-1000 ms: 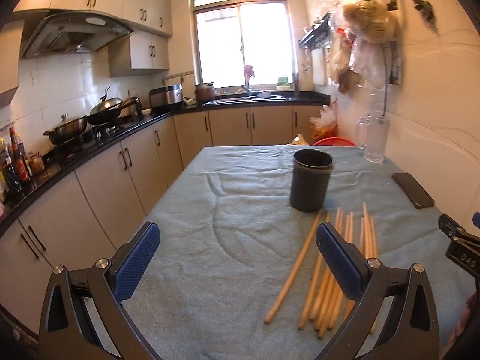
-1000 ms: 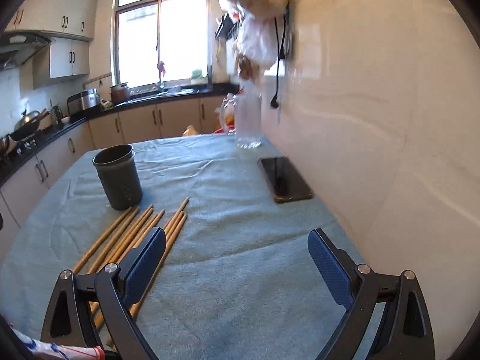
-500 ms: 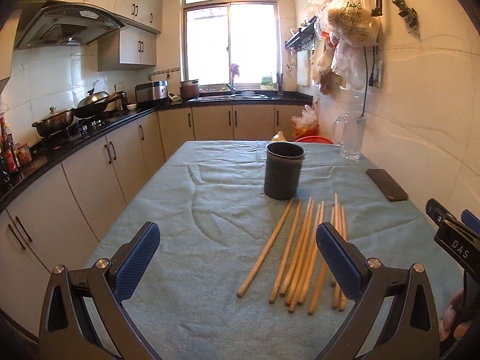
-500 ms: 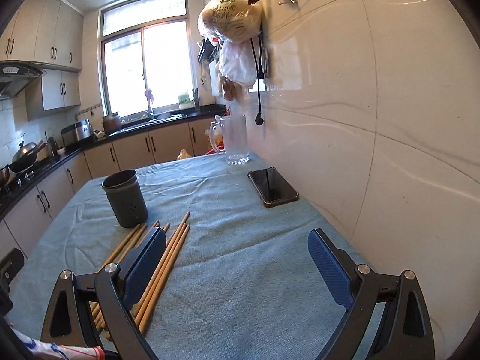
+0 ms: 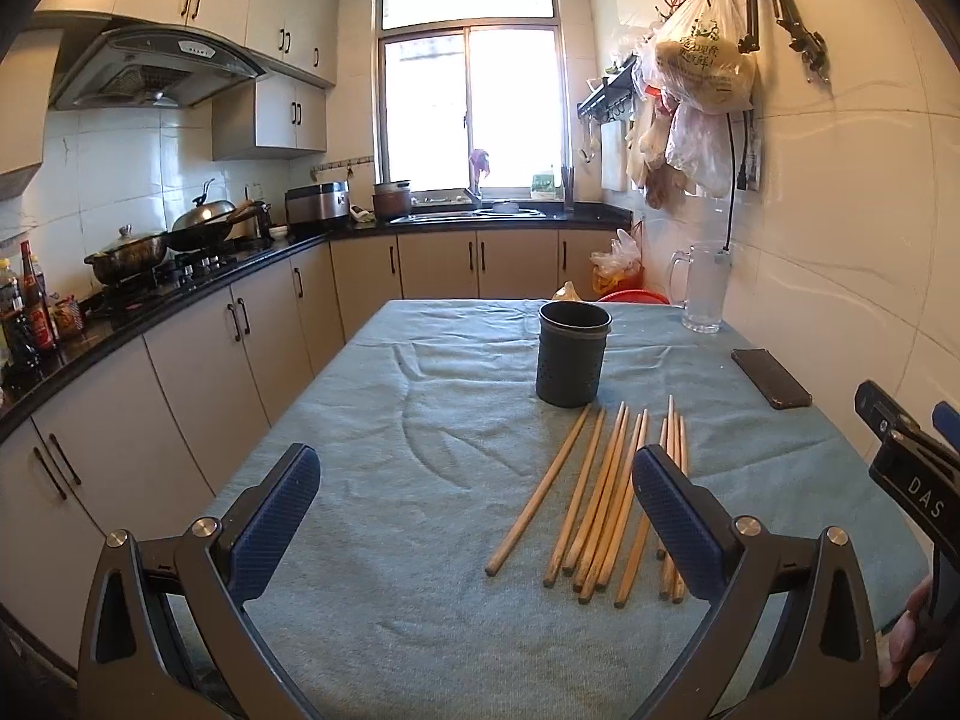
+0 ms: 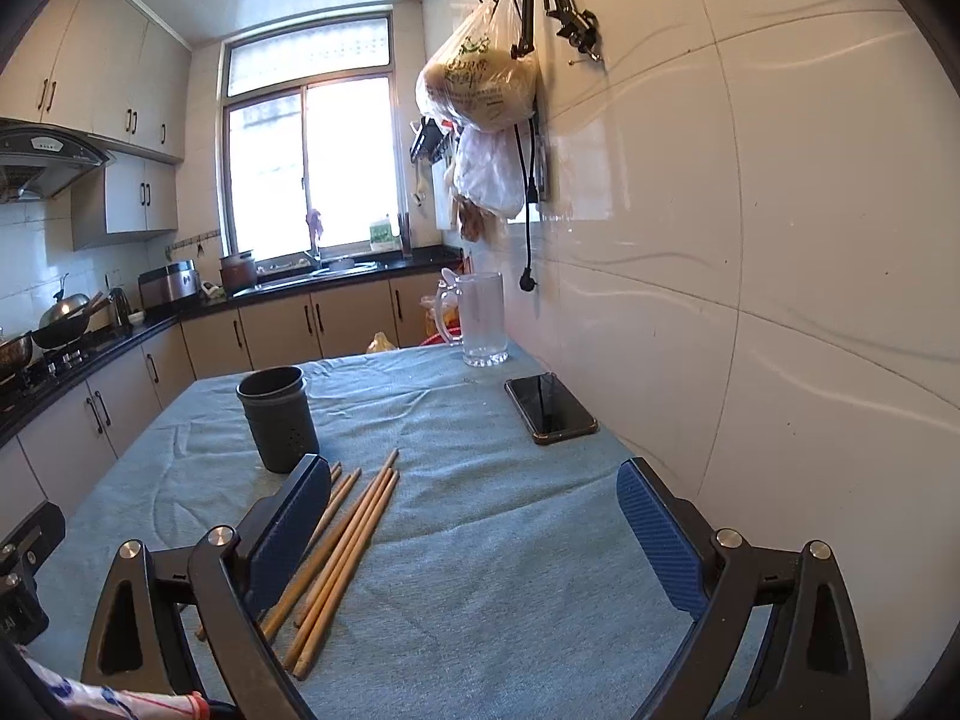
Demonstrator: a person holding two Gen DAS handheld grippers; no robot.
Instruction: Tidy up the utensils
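Observation:
Several wooden chopsticks lie side by side on the blue-green tablecloth. Just beyond their far tips stands a dark cylindrical holder, upright and with nothing showing above its rim. My left gripper hovers open above the near part of the table, the chopsticks just inside its right finger. My right gripper is open too, held over bare cloth to the right of the chopsticks. Neither holds anything.
A black phone lies near the wall side of the table. A glass mug stands at the far right corner. Bags hang from the tiled wall on the right. Kitchen counters and cabinets run along the left.
Both grippers have pulled back and tilted up, so the holder and chopsticks sit farther off and more of the kitchen shows. Both stay open; nothing on the table has moved.

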